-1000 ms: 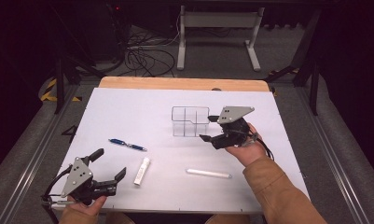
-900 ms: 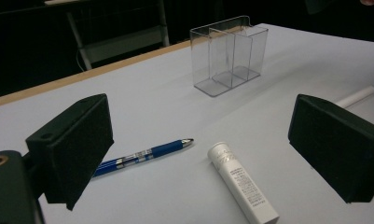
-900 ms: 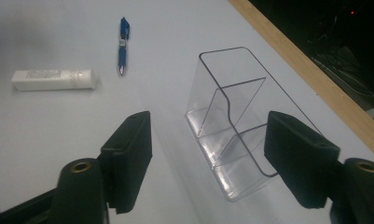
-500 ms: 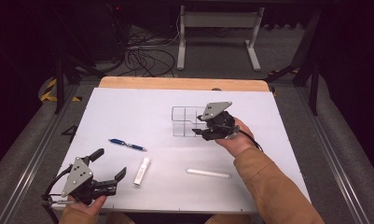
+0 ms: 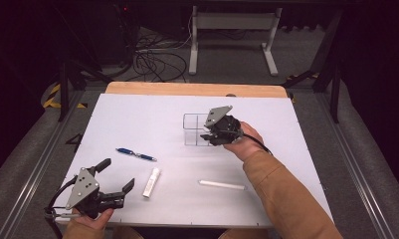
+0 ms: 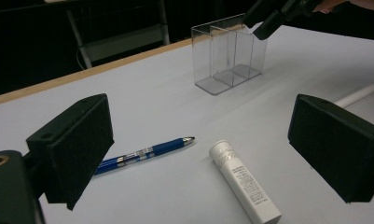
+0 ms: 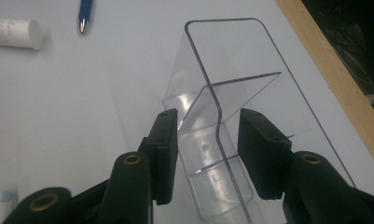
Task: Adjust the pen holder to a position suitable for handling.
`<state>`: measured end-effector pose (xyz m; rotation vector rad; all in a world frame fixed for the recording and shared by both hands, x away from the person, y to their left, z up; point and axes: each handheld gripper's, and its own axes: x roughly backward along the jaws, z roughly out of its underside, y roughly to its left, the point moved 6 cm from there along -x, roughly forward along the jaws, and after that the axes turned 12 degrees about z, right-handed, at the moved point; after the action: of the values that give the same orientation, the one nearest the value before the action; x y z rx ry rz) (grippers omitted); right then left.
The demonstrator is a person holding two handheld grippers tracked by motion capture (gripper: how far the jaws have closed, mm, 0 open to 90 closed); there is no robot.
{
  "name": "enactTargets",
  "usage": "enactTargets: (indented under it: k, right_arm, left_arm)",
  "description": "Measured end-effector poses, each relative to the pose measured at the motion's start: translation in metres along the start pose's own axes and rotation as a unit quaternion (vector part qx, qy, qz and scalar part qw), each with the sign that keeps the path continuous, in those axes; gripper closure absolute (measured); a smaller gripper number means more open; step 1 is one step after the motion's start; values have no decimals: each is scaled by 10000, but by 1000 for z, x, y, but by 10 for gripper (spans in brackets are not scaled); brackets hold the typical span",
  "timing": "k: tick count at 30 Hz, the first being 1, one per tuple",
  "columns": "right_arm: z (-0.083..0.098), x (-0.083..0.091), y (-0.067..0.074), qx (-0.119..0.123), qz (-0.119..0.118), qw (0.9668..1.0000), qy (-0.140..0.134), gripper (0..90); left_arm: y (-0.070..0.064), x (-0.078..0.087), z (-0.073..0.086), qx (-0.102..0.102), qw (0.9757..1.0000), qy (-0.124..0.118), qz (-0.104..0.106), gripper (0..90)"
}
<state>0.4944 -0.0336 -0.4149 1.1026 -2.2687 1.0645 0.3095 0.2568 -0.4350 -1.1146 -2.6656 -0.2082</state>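
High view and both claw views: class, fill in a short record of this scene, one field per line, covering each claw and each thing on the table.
Right claw: at the clear divided box, jaws have just been closing either side of its near wall, a gap visible on each side
Left claw: open, empty, near the table's front edge
Blue pen: lying flat
White tube: lying flat, beside the left claw
White stick: lying flat
Table: white top
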Motion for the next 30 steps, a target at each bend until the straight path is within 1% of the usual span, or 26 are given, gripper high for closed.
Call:
enactTargets:
  k: [1,2,3,4,5,6,7,8,10,11,12,13,14,16,17,21,23,24,25,27,28,30]
  right_arm:
    - [0,0,0,0,0,10000,0,602]
    - [-1,-3,2,87,-56,9999,29,624]
    - [-1,-3,2,87,-56,9999,29,624]
    - [-3,-5,2,20,-5,10000,32,631]
    - [-3,-6,3,105,-56,9999,83,640]
    - [-5,-9,4,79,-19,9999,109,649]
    - [-5,-13,6,155,-46,9997,187,662]
    - [-5,-13,6,155,-46,9997,187,662]
    - [-6,-17,6,235,-10,9994,265,672]
    - [-6,-19,7,214,2,9994,272,673]
    - [-6,-20,7,234,-37,9991,340,680]
    - [-5,-22,7,311,-58,9988,363,686]
    - [-5,-23,7,276,-35,9988,397,690]
    - [-4,-25,7,329,-92,9985,431,697]
    - [-5,-26,7,255,-21,9988,423,702]
    - [-6,-28,7,274,16,9986,457,727]
    - [-6,-28,6,296,53,9985,457,760]
    - [-6,-27,6,299,17,9985,449,763]
    - [-6,-27,5,283,36,9986,452,767]
    - [-7,-27,6,327,32,9984,460,773]
    - [-6,-26,6,457,-46,9978,474,776]
    - [-7,-26,6,481,-56,9978,463,789]
  left_arm:
    - [0,0,0,-18,10000,18,2,73]
    - [0,0,0,-23,10000,23,2,73]
    - [0,0,0,-26,10000,13,3,73]
    - [0,0,0,-28,10000,14,5,73]
    - [0,0,0,-30,10000,17,5,73]
    - [0,0,0,-27,10000,17,4,73]
    - [0,0,0,-23,10000,14,6,73]
    - [0,0,0,-27,10000,16,5,73]
    - [0,0,1,-2,10000,21,-1,73]
    - [0,0,1,2,10000,23,0,73]
    - [0,0,1,-5,10000,26,4,73]
    - [0,0,1,-4,10000,25,5,73]
    - [0,0,1,8,10000,27,13,73]
    - [0,0,1,0,10000,25,10,73]
    - [0,0,1,3,10000,24,13,73]
    - [0,-1,1,15,10000,25,26,73]
    - [1,-1,1,32,10000,9,34,73]
    - [1,-1,1,41,10000,3,34,73]
    - [1,-1,1,59,10000,-2,39,73]
    - [1,-1,1,77,10000,2,42,73]
    - [1,-1,1,88,10000,0,46,73]
    - [1,-1,1,87,9999,-4,59,73]
